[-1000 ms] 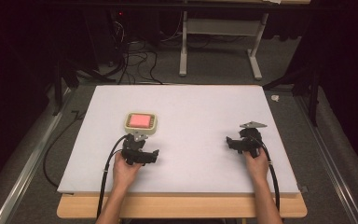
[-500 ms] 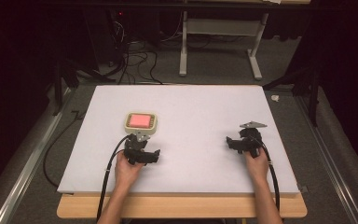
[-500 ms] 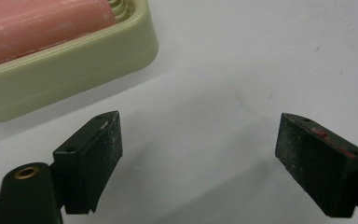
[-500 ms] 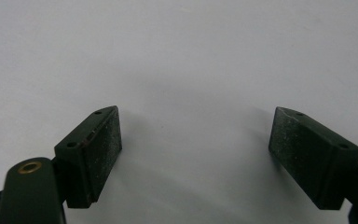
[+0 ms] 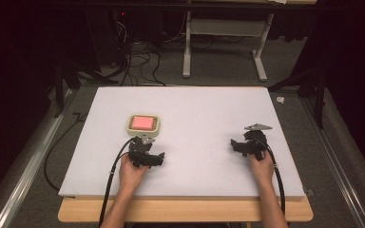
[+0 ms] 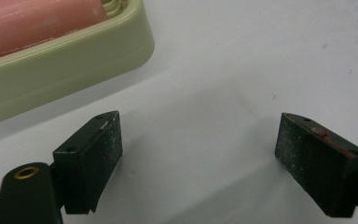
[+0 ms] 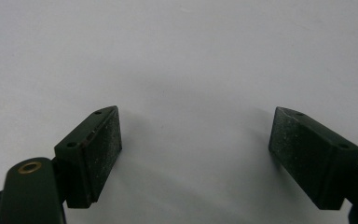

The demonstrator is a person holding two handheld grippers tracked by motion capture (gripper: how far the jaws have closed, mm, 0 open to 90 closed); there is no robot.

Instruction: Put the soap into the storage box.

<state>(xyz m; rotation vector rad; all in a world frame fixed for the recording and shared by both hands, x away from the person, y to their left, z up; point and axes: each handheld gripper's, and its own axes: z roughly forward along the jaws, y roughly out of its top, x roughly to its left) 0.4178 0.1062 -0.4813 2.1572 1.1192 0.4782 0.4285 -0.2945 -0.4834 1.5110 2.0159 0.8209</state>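
Note:
A cream square dish (image 5: 143,124) holding a pink block (image 5: 143,122) sits on the white table (image 5: 195,109), left of centre. My left gripper (image 5: 142,141) rests just in front of the dish, open, with nothing between its pads. In the left gripper view the dish's rim (image 6: 65,60) lies close ahead at the upper left, the pink block (image 6: 32,21) inside it, and the left gripper (image 6: 198,154) spans bare table. My right gripper (image 5: 242,142) lies on the table at the right, open and empty. The right gripper (image 7: 196,154) looks onto bare white surface.
The white board lies on a wooden table whose front edge (image 5: 185,211) shows below the hands. Cables (image 5: 138,66) and a desk frame (image 5: 223,52) stand on the floor behind the table. A metal rail (image 5: 24,166) runs along the left side.

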